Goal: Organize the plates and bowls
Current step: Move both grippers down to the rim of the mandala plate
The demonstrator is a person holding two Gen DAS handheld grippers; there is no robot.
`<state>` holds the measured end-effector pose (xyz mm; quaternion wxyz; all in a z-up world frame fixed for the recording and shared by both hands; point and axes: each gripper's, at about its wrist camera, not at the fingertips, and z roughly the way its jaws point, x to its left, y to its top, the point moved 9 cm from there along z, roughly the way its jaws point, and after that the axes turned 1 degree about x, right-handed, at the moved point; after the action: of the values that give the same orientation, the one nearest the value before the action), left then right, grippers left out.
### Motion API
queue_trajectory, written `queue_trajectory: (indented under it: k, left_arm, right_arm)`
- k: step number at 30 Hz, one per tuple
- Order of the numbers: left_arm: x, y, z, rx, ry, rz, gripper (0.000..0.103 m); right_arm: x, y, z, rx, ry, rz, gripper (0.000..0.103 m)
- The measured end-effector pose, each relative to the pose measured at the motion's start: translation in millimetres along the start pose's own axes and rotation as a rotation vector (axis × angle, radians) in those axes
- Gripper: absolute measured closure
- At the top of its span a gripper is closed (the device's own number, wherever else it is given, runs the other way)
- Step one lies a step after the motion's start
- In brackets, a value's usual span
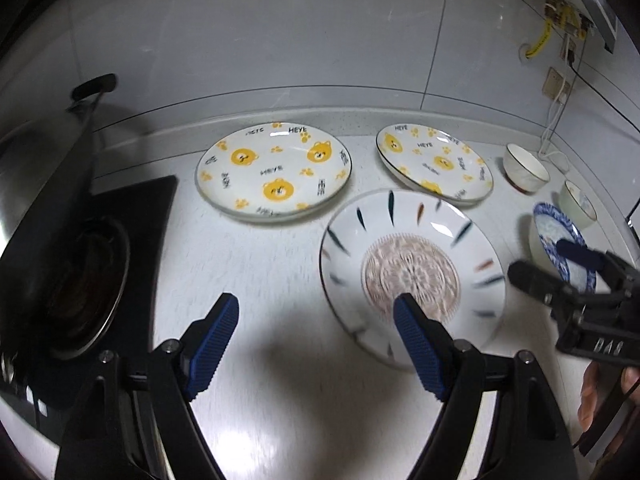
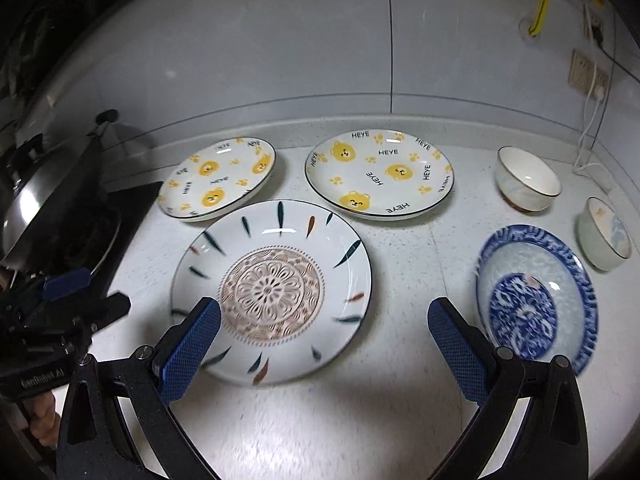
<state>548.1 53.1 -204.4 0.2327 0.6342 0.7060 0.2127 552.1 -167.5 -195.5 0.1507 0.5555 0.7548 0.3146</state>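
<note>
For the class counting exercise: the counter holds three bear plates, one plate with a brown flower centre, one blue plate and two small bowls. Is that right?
Not quite. There are two bear plates, not three; the right wrist view shows them side by side at the back. The rest stands: one flower-centre plate, one blue plate and two small bowls.

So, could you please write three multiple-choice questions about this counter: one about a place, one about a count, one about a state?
1. Where is the blue patterned plate?
A. Right of the round white plate with the brown flower centre
B. On the stove
C. Under a bowl

2. How many white plates with yellow bears are there?
A. One
B. Two
C. Four

3. How is the right gripper?
A. Shut on a bowl
B. Open, empty
C. Holding a plate

Answers:
1 A, it lies right of it on the counter.
2 B, two stand at the back.
3 B, its blue fingers are spread apart.
</note>
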Motion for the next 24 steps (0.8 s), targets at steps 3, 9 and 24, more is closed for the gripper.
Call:
queue_trajectory:
  k: [3, 9, 24]
  left_arm:
    - [2.8, 10.8, 20.1, 0.029, -0.03, -0.009, 0.024]
    - [1.3, 16.1, 53.9, 0.096, -0.067, -0.026, 0.024]
    - [-9.3, 5.0, 89.4, 0.192, -0.12, -0.103, 0.025]
  right_arm:
    - [1.0, 7.2, 17.2, 0.028, 0.004, -0.003, 0.001]
    - [1.3, 18.6, 46.0, 0.069, 0.035, -0.01, 0.001]
    - [-11.1, 14.3, 86.8, 0.204, 0.116, -0.067, 0.033]
